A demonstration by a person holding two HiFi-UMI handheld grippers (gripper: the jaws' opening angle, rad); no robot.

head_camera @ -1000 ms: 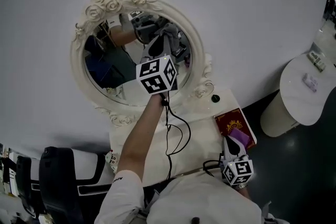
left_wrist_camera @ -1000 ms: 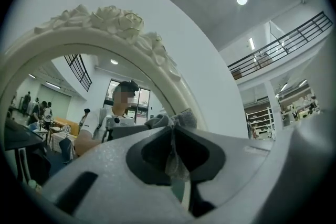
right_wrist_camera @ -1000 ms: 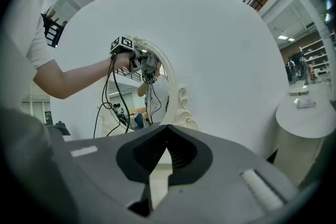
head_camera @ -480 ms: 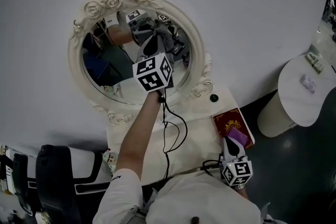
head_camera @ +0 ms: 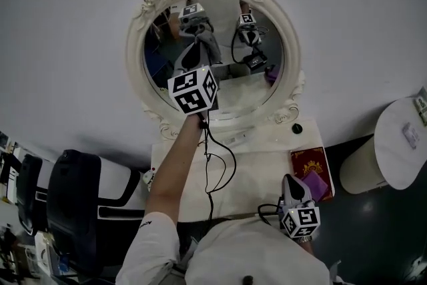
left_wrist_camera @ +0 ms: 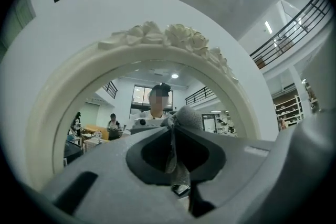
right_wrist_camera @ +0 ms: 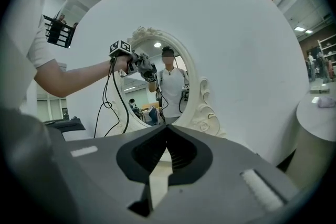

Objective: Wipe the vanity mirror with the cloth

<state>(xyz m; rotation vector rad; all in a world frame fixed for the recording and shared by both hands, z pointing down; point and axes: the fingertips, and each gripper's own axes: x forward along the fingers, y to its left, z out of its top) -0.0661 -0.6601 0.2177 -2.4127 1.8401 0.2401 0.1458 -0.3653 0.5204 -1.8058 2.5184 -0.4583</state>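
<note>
Shifted leftward across the vanity mirror [head_camera: 230,85], the left gripper [left_wrist_camera: 173,131] pinches the cloth [left_wrist_camera: 188,117]; the right gripper [right_wrist_camera: 166,129] stays pressed together.

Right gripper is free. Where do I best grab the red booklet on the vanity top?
Probably its long right edge, coming from the right: the red booklet lies flat by the vanity top's right edge, and a purple item covers its near corner. Open the shut right gripper first.
</note>
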